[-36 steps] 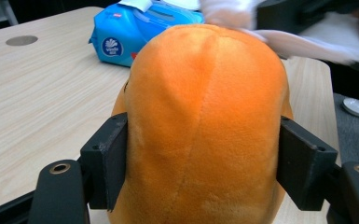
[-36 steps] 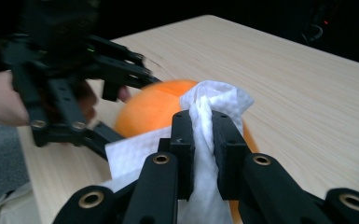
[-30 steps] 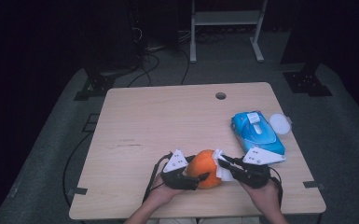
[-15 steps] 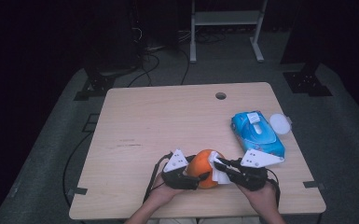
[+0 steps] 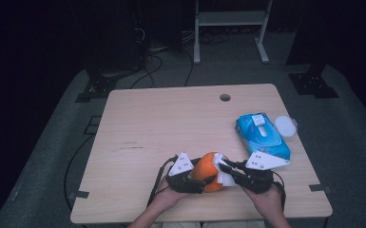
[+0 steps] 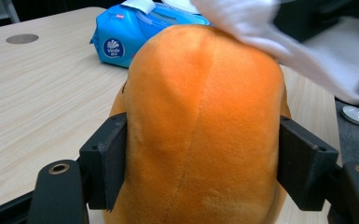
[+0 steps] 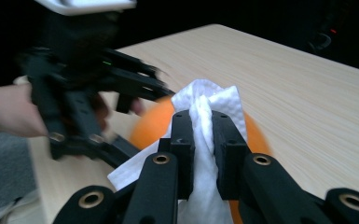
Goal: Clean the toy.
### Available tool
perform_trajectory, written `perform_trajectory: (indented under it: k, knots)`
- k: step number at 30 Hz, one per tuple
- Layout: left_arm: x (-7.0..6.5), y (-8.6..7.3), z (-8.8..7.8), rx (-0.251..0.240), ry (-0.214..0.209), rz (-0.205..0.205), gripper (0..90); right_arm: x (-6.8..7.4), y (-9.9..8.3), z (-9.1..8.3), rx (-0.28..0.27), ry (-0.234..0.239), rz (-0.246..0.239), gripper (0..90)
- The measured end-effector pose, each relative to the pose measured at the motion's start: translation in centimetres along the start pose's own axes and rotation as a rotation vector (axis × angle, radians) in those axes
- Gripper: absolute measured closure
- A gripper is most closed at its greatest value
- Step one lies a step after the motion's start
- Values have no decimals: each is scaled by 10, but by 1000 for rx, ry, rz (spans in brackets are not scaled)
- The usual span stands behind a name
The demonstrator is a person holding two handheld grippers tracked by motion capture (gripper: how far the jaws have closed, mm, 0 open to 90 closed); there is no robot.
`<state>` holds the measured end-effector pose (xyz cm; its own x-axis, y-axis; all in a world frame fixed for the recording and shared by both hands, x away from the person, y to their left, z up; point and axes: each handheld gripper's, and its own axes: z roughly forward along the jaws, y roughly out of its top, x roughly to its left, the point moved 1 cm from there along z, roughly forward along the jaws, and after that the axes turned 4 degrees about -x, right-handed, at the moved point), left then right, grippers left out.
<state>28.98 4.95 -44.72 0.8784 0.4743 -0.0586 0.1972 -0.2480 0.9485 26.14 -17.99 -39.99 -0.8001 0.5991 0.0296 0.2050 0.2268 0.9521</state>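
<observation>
An orange plush toy (image 5: pixel 204 167) sits near the table's front edge. My left gripper (image 5: pixel 208 175) is shut on it from the left. In the left gripper view both black pads (image 6: pixel 109 158) press into the sides of the plush toy (image 6: pixel 205 121). My right gripper (image 5: pixel 226 167) comes in from the right, shut on a crumpled white wipe (image 5: pixel 224 175). The right gripper view shows that wipe (image 7: pixel 205 100) pinched between the jaws of my right gripper (image 7: pixel 202 135) and lying against the top of the plush toy (image 7: pixel 151 123). The wipe (image 6: pixel 261 28) drapes over the toy's far upper side.
A blue pack of wipes (image 5: pixel 262 134) lies at the right of the wooden table (image 5: pixel 171 123), with a white round lid (image 5: pixel 285 126) beside it. A cable hole (image 5: pixel 225 97) is near the far edge. The floor around the table is dark, with cables and a stand.
My right gripper has slid a little to the left with the wipe against the plush toy. The left gripper and the toy have stayed in place.
</observation>
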Motion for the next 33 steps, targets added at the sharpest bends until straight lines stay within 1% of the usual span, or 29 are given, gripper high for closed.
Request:
perform_trajectory:
  k: [1,3,6,7,9,11,13,14,15,16,17,20,21,22,23,24,25,27,30,32,33]
  knots:
    - [-1,0,1,-1,2,5,272,3,1,1,3,2,-15,796]
    - [-2,1,0,3,2,10,277,5,2,3,14,-22,-41,797]
    - [-3,3,-1,-5,-1,11,305,-5,-1,1,14,-55,-13,797]
    - [-4,5,-1,-9,-3,5,321,-10,-2,0,15,-64,-5,796]
    - [-6,10,-4,-5,-2,11,349,-13,-2,-3,1,-61,23,796]
    - [-9,13,-7,-9,-5,26,371,-7,2,-6,-7,-58,7,796]
    - [-9,16,-11,-1,-18,25,385,2,7,-7,-24,-37,-22,796]
    - [-9,17,-12,4,-18,28,386,4,8,-7,-28,-33,-29,796]
    - [-10,18,-13,9,-15,30,386,6,9,-7,-32,-28,-33,796]
    - [-10,18,-14,19,-12,42,386,6,8,-6,-32,-25,-31,796]
    - [-10,18,-14,24,-12,44,384,4,7,-6,-26,-26,-29,796]
    - [-9,14,-12,37,-19,44,369,-4,-1,-3,5,-37,-4,796]
    - [-9,13,-11,34,-23,37,343,-8,-4,-2,7,-33,12,796]
    - [-8,13,-10,29,-27,34,296,-11,-5,-2,9,-32,28,796]
    - [-7,13,-9,17,-27,33,236,-13,-6,-2,13,-39,33,796]
    - [-6,12,-8,10,-26,33,191,-14,-7,-3,16,-47,25,796]
    - [-4,11,-7,7,-28,26,166,-16,-7,-3,19,-53,27,796]
    - [-1,7,-4,22,-31,11,98,-19,-10,-5,18,-64,38,796]
    - [1,3,0,25,-39,-8,101,-23,-12,-6,16,-74,55,796]
    - [0,3,0,30,-35,12,173,-19,-10,-6,17,-83,44,796]
    - [-1,4,-1,31,-29,14,217,-16,-9,-6,13,-84,39,796]
